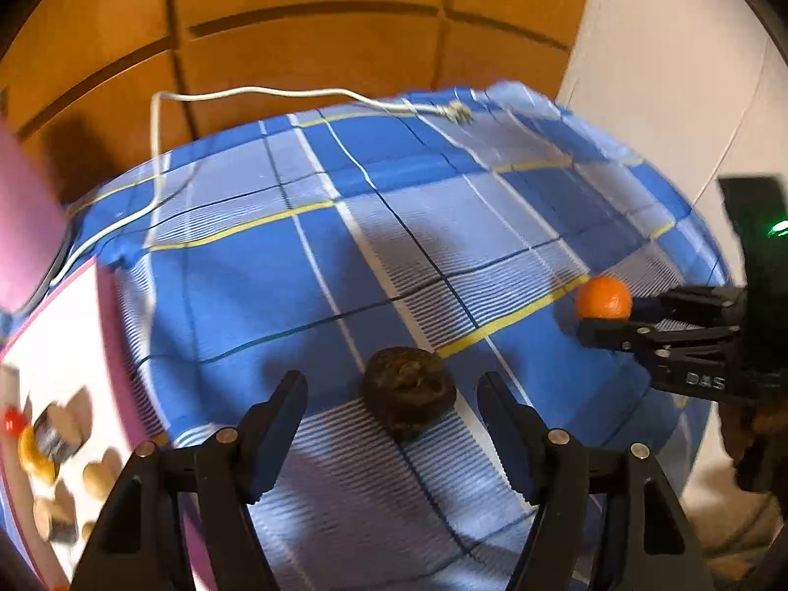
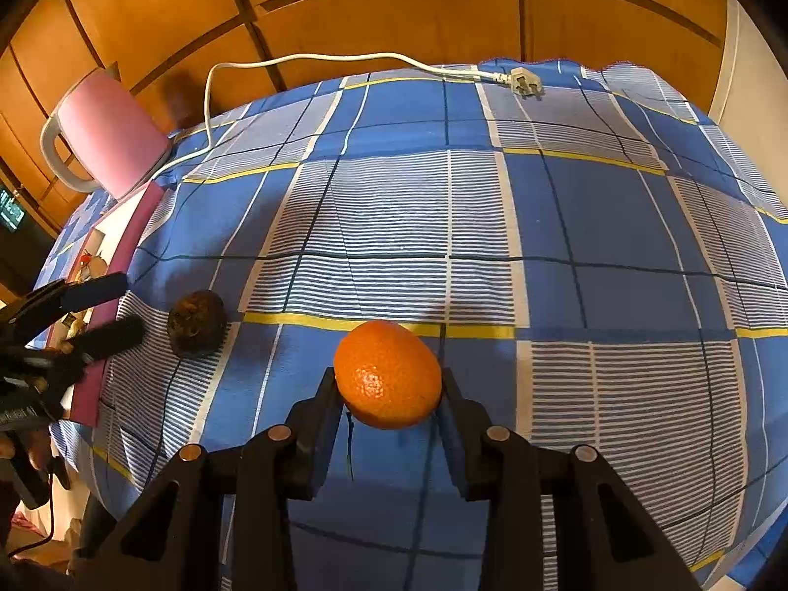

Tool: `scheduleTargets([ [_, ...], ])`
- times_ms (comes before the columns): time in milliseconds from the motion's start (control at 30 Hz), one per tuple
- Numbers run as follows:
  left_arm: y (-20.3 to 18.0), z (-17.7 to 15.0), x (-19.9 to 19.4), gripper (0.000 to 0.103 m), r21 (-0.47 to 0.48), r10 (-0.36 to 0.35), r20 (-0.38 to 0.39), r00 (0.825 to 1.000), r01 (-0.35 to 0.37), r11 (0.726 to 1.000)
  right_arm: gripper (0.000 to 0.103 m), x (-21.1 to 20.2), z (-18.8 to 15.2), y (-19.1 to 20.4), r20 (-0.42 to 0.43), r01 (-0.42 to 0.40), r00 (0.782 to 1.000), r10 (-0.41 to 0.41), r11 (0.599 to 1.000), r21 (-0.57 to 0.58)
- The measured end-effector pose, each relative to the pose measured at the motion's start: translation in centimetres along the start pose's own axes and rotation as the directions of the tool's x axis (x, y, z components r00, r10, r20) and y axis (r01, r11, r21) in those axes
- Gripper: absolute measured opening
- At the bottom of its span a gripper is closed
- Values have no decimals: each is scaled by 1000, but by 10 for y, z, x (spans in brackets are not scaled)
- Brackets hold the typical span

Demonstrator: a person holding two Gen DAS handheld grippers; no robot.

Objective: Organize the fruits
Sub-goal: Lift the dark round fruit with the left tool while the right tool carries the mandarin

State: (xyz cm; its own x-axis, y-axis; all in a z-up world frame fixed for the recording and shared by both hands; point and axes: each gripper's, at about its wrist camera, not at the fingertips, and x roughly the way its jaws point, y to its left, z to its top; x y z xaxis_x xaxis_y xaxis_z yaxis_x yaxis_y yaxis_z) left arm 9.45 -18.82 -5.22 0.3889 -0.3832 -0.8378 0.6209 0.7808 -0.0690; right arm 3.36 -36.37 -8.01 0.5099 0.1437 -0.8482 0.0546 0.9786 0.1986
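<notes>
An orange (image 2: 388, 374) sits between the fingers of my right gripper (image 2: 391, 396), which is shut on it just above the blue checked cloth (image 2: 566, 246). The orange also shows in the left wrist view (image 1: 603, 297), held by the right gripper (image 1: 598, 317). A dark, wrinkled brown fruit (image 1: 409, 392) lies on the cloth, just ahead of my open left gripper (image 1: 391, 391), between its fingertips and touching neither. The same fruit shows in the right wrist view (image 2: 197, 323), with the left gripper (image 2: 111, 310) open beside it.
A pink kettle (image 2: 111, 135) with a white cord (image 2: 305, 59) and plug (image 2: 527, 82) stands at the back left. A pink-edged box with printed pictures (image 1: 59, 394) lies at the left edge. Wooden panels stand behind the table.
</notes>
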Motion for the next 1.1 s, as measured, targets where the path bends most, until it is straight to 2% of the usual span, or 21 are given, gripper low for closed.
scheduleTargets([
  [100, -7, 1, 20, 72, 37, 39, -45, 998, -38, 999, 37, 1, -1, 2, 6, 5, 1000, -5, 1000, -14],
  [233, -10, -3, 41, 66, 43, 37, -98, 995, -33, 999, 37, 8, -5, 1, -17, 10, 1000, -10, 1000, -2],
  [300, -14, -8, 42, 66, 68, 53, -55, 997, -49, 997, 38, 10, -6, 2, -24, 18, 1000, -18, 1000, -10],
  [333, -16, -9, 43, 62, 80, 55, -44, 998, -52, 995, 38, 10, -6, 2, -24, 21, 999, -21, 1000, -13],
  [367, -17, -11, 42, 53, 82, 45, -25, 999, -42, 996, 38, 10, -6, 3, -26, 23, 999, -23, 1000, -15],
  [400, -16, -11, 41, 50, 72, 42, -11, 999, -41, 997, 38, 11, -6, 3, -28, 26, 999, -26, 1000, -16],
  [567, -7, -13, 34, 50, -2, 21, 6, 1000, -21, 1000, 38, 13, -5, 6, -39, 45, 998, -46, 999, -25],
  [633, -5, -13, 23, 50, -27, -15, 32, 999, 16, 1000, 38, 12, -5, 8, -44, 52, 998, -54, 998, -31],
  [833, -1, -7, -34, 50, -41, -4, 158, 987, 10, 999, 38, 14, -3, 12, -58, 77, 995, -80, 996, -51],
  [900, 5, -10, -56, 50, -56, 13, 198, 980, -1, 998, 38, 15, -3, 14, -59, 88, 994, -91, 995, -53],
  [1100, 33, -32, -94, 50, -146, 93, 226, 970, -61, 987, 38, 16, -2, 16, -49, 113, 992, -116, 992, -49],
])
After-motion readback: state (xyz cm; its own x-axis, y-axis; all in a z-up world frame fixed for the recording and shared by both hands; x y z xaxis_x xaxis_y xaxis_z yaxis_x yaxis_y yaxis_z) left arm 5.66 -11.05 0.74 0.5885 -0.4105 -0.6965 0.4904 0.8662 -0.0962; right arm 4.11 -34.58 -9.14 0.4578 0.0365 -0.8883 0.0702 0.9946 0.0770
